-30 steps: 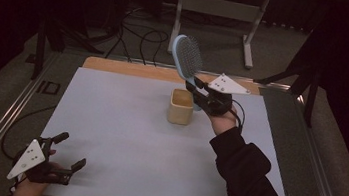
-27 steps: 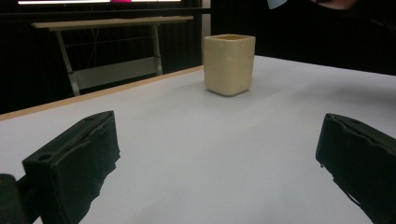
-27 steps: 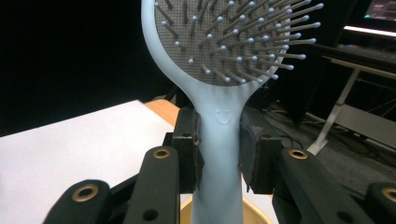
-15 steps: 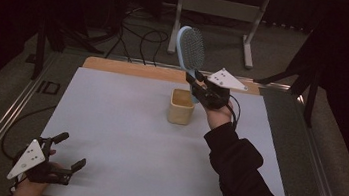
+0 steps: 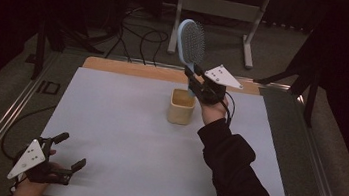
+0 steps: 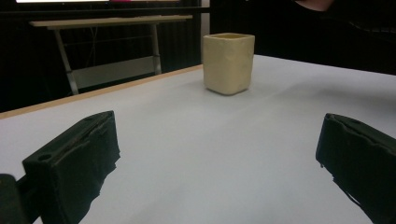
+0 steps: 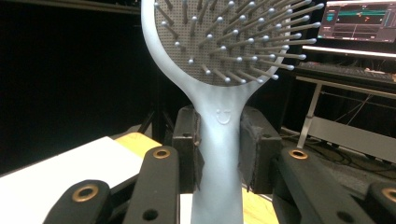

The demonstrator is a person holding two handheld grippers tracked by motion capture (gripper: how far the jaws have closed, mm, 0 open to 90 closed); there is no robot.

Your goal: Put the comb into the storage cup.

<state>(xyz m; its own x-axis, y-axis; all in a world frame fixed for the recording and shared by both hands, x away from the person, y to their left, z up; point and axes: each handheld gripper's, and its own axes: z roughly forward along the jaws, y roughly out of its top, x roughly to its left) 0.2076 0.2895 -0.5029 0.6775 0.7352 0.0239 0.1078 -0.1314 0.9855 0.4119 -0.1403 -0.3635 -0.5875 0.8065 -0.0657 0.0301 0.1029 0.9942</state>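
1. Dark room w/ cables and a metal stand (image 5: 217,5) at the back; a white table (image 5: 124,122) takes the foreground, a wood strip (image 5: 130,68) along its far edge.
2. Hairbrush (image 5: 190,43): pale blue, held upright in the air, bristle head on top, handle pointing down. It hangs just above and slightly behind the cup (image 5: 181,106), not touching it.
3. Right gripper (image 5: 195,83): clamped on the brush handle. In the right gripper view both pads (image 7: 189,149) press the handle from opposite sides, just below the neck of the brush (image 7: 219,116).
4. Cup: cream, squarish, open-topped, upright near the far middle of the table; looks empty as far as the high view shows. It also appears in the left gripper view (image 6: 229,62).
5. Left gripper (image 5: 66,152): rests at the near left corner of the table, jaws wide apart, nothing between them; well apart from the cup.
6. Progress (judged): brush picked up and carried over to the cup = done. Left: line the handle up w/ the cup mouth, lower it in, let go. Approx. halfway or a bit past.
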